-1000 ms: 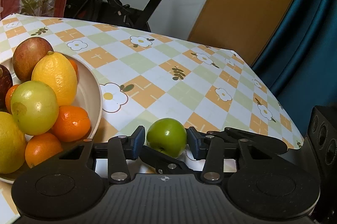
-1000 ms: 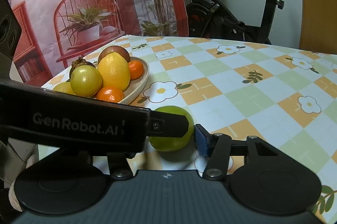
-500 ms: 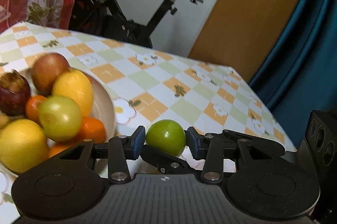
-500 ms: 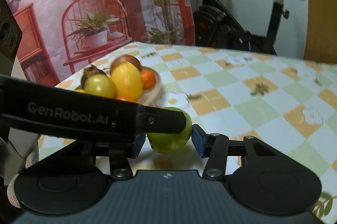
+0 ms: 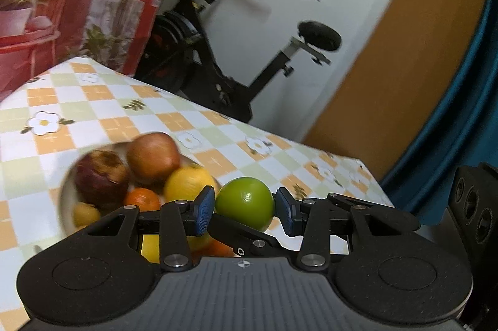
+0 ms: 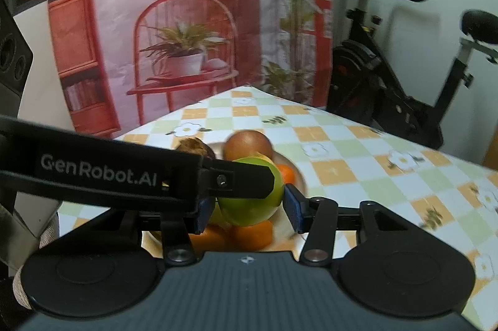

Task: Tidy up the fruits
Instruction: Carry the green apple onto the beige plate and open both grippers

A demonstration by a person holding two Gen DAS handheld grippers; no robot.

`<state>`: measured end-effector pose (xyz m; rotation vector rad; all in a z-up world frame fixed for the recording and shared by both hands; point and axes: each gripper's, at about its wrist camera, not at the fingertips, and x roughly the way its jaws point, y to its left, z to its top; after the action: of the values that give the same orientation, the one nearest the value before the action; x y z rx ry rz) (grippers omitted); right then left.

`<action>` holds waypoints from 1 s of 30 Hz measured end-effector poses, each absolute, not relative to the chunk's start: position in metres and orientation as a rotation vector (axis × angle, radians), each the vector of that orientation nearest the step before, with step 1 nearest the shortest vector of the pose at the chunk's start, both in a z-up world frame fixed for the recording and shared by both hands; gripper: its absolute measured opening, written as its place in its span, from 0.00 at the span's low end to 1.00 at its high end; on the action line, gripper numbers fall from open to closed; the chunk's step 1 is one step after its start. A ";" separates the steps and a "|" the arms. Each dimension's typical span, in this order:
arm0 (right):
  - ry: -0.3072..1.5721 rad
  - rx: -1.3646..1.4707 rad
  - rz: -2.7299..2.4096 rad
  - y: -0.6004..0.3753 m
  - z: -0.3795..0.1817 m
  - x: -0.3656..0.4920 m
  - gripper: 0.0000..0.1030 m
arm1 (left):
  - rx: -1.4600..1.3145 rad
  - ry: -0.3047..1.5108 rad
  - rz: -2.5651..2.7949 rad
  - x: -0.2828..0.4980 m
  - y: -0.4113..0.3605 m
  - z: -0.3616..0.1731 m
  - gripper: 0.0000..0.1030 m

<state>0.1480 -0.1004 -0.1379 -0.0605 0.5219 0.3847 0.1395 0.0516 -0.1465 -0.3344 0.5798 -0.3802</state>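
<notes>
Both the left gripper [image 5: 245,208] and right gripper [image 6: 246,205] clench the green apple [image 5: 245,202] above the fruit bowl [image 5: 67,194].

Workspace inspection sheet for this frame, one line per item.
Surface: checkered floral tablecloth.
Job's things: green apple held off the table by the bowl; bowl piled with a lemon, oranges and reddish fruit, blurred.
Clutter: nothing seen.
Grippers: left hand-held gripper has a pad against each side of the apple; right hand-held gripper brackets it crosswise, one pad mostly hidden.
Cables: nothing seen.
Surroundings: exercise bike, printed backdrop, teal curtain.
</notes>
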 end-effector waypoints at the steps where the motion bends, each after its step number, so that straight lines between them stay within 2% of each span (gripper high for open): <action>1: 0.523 -0.071 0.394 -0.095 -0.137 0.152 0.49 | -0.345 0.575 -0.371 0.141 0.056 -0.147 0.44; 12: 0.561 -0.194 0.477 -0.040 -0.139 0.191 0.49 | -0.442 0.578 -0.290 0.158 0.094 -0.157 0.44; 30: 0.610 -0.256 0.485 -0.022 -0.155 0.205 0.50 | -0.469 0.614 -0.250 0.157 0.105 -0.168 0.44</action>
<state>0.2053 -0.0223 -0.1545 -0.2563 0.6099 0.4850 0.1566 0.1052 -0.1684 -0.4686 0.6144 -0.2500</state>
